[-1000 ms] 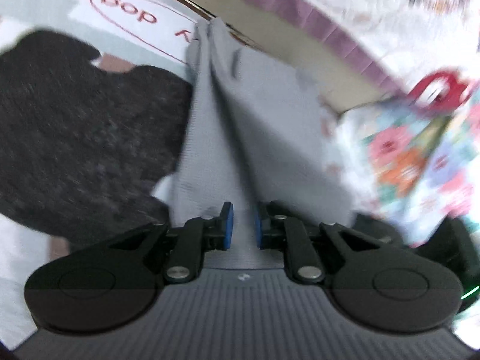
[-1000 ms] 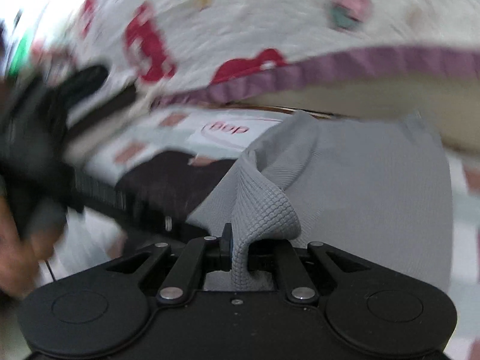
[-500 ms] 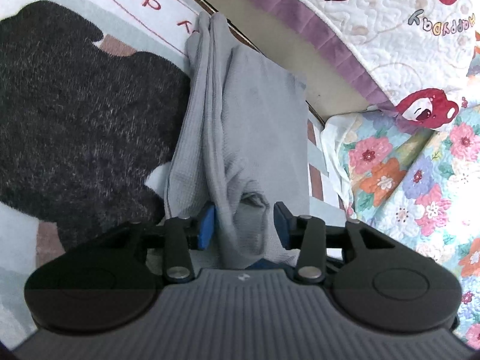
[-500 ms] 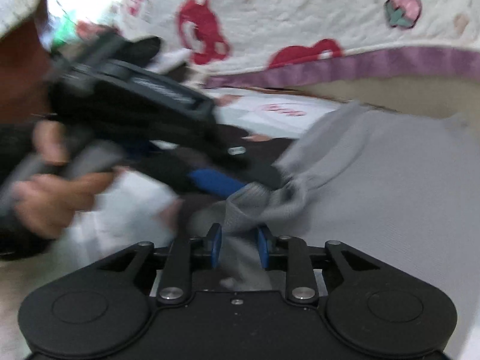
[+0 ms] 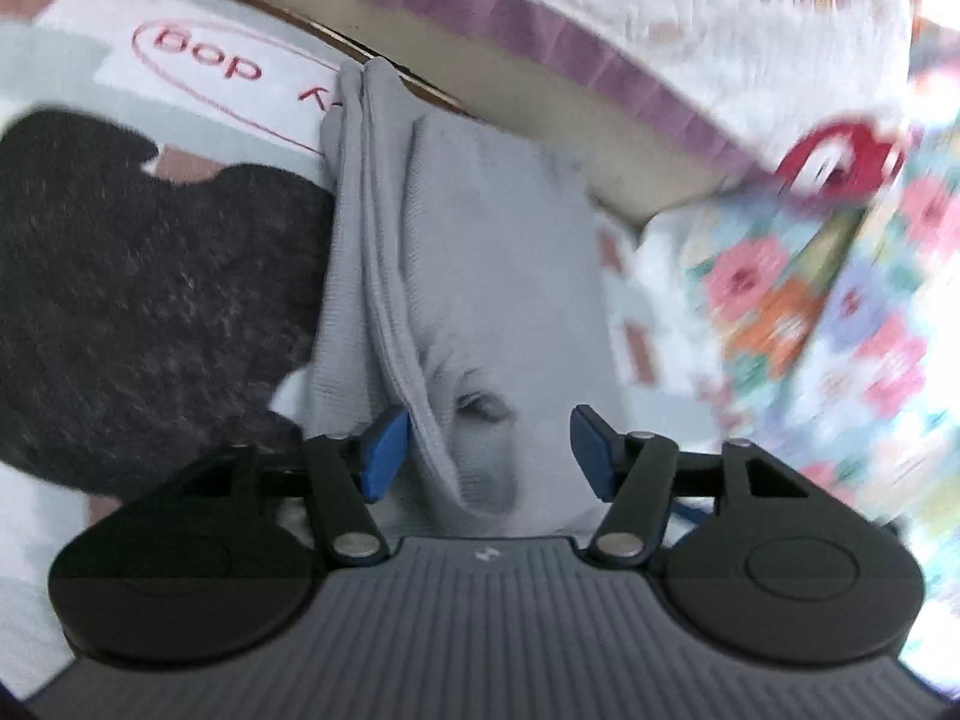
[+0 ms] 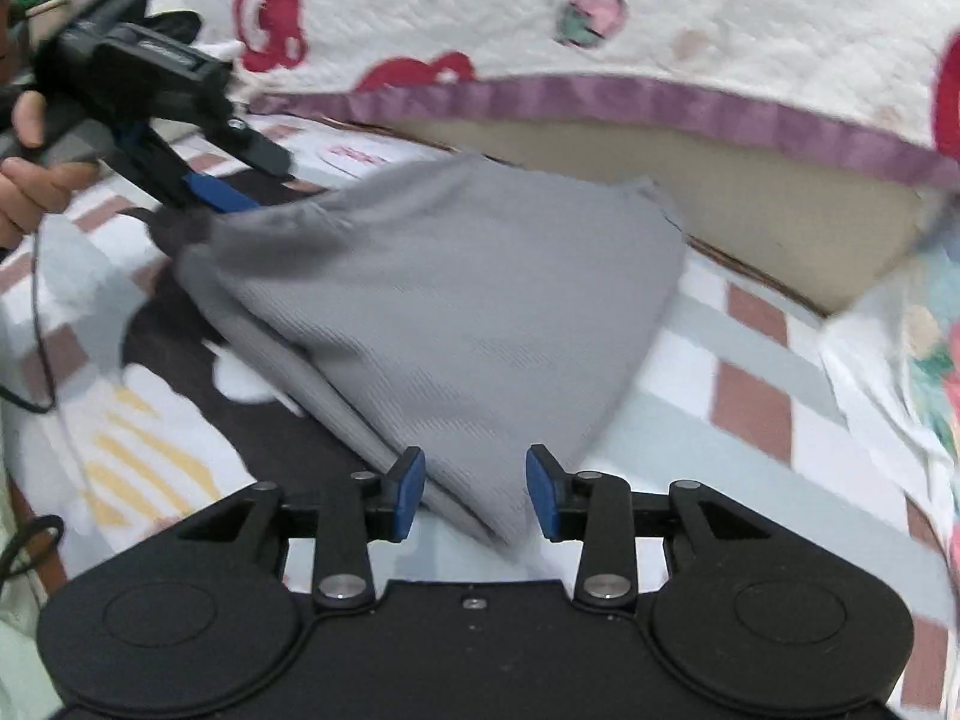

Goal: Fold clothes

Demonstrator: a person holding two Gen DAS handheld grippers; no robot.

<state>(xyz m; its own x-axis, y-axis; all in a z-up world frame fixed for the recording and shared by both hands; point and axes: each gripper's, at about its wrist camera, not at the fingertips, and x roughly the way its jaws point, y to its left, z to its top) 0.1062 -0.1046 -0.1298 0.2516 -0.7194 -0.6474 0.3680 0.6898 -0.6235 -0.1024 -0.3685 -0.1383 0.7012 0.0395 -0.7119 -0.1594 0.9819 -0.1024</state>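
Note:
A grey knit garment (image 5: 480,252) lies folded on a patterned mat, narrow in the left wrist view and spread as a broad triangle (image 6: 468,300) in the right wrist view. My left gripper (image 5: 487,453) is opening its jaws. A loose fold of the grey cloth lies between the blue pads (image 5: 384,453) and is not pinched. My right gripper (image 6: 476,492) is opening too, with the garment's near corner lying free between its pads (image 6: 543,492). The left gripper (image 6: 252,180), held by a hand (image 6: 30,180), shows at the garment's far left end.
A black fuzzy patch (image 5: 150,300) covers the mat (image 5: 90,60) left of the garment. A quilt with a purple border (image 6: 660,102) hangs over a beige bed side (image 6: 720,192) behind. Floral cloth (image 5: 810,300) lies to the right. A black cable (image 6: 36,360) trails at the left.
Both grippers went from shut on the grey cloth to open, and the cloth dropped flat. The right gripper moved sideways away from the left one, to the garment's other corner.

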